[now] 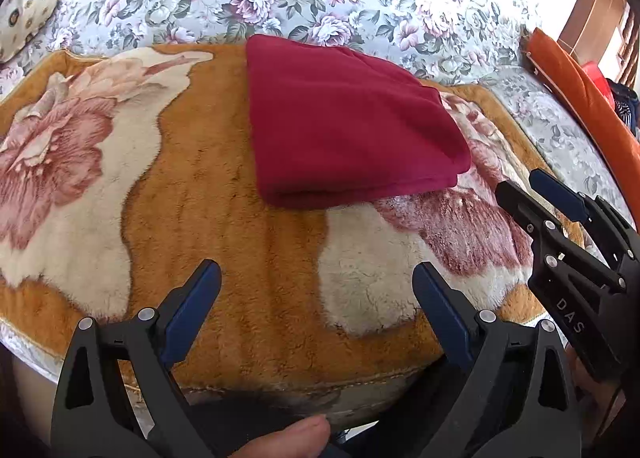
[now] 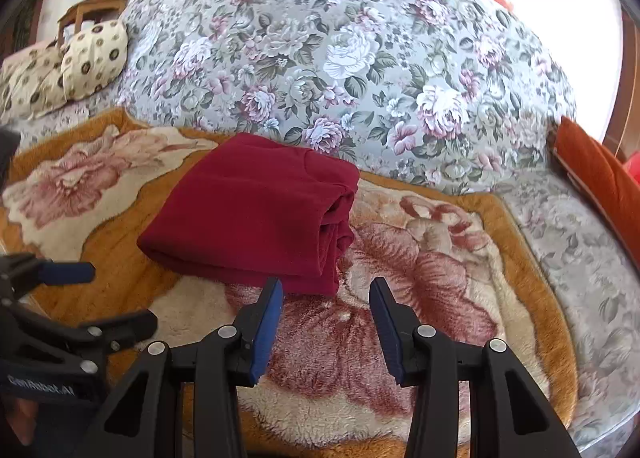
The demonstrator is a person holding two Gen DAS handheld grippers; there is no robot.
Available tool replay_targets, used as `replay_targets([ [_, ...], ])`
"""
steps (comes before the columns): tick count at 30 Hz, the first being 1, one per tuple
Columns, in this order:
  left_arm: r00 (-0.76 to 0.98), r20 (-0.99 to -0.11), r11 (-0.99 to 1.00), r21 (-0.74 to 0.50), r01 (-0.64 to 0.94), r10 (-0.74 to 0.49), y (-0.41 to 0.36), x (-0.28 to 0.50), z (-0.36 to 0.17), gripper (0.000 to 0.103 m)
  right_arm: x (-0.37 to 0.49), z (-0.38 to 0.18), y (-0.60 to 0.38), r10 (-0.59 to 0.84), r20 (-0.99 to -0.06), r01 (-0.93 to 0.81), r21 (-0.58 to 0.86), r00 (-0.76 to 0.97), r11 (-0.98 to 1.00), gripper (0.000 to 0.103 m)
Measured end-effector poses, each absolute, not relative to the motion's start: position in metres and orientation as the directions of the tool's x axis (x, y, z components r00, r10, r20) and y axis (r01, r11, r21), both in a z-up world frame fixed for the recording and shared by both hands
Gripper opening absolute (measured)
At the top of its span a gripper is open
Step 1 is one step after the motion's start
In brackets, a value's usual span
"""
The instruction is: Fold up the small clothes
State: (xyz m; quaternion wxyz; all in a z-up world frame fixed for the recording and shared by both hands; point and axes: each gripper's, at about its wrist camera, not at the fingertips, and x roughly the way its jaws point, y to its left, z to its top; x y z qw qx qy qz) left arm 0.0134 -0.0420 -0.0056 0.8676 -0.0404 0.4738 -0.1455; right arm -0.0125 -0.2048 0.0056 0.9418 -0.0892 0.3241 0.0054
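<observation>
On the blanket [image 1: 248, 298], toward its far edge where the floral bedspread [image 2: 360, 58] begins: red garment [image 1: 344, 126], folded into a thick flat packet, stacked edges facing the right side of the blanket. Nearer than the garment, over bare pile: left gripper [image 1: 316, 282], jaws wide, nothing between them. Just short of the garment's near right corner: right gripper [image 2: 326, 296], jaws about half open, also empty, pads clear of the cloth. Beyond the garment, on the bedspread: spotted cushion [image 2: 96, 58], well apart. Right of the blanket: orange cloth [image 1: 592, 106], also well apart.

Fold looks done, or nearly so; hard to say from these views whether the layers at the stacked edge lie flush or bulge a little.

Risks from here:
- Catching only the top layer at the near corner with the right jaws; would peel the packet open on any lift.
- Pinching blanket pile along with cloth; would drag the blanket and skew the garment.
- Pushing the packet toward the bedspread with one gripper alone; thick soft layers likely to slide over one another and fan out.
- Crossing paths near the garment's near edge; grippers already close to each other there, so a bump could knock the corner.
</observation>
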Motion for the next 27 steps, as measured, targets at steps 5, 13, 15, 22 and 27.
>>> replay_targets([
  [5,0.509,-0.81,0.952,-0.193,0.239,-0.292,-0.043,0.009,-0.004,0.097,-0.012,0.004,-0.209,-0.056,-0.617,-0.062,-0.169,0.785,0.984,0.043],
  [13,0.504,-0.814,0.95,-0.176,0.258,-0.288,-0.049,0.009,-0.005,0.097,-0.011,0.004,-0.218,-0.017,-0.626,-0.063,-0.106,0.78,0.992,0.043],
  [15,0.505,-0.814,0.948,-0.171,0.268,-0.289,-0.051,0.009,-0.005,0.097,-0.011,0.004,-0.217,-0.014,-0.625,-0.066,-0.105,0.781,0.992,0.043],
  [22,0.539,-0.791,0.948,-0.155,0.279,-0.288,-0.053,0.005,-0.001,0.097,-0.009,0.005,-0.221,0.003,-0.626,-0.068,-0.08,0.78,0.995,0.044],
  [27,0.558,-0.782,0.95,-0.138,0.28,-0.278,-0.054,0.004,0.001,0.097,-0.008,0.005,-0.223,0.006,-0.63,-0.064,-0.069,0.776,0.996,0.044],
])
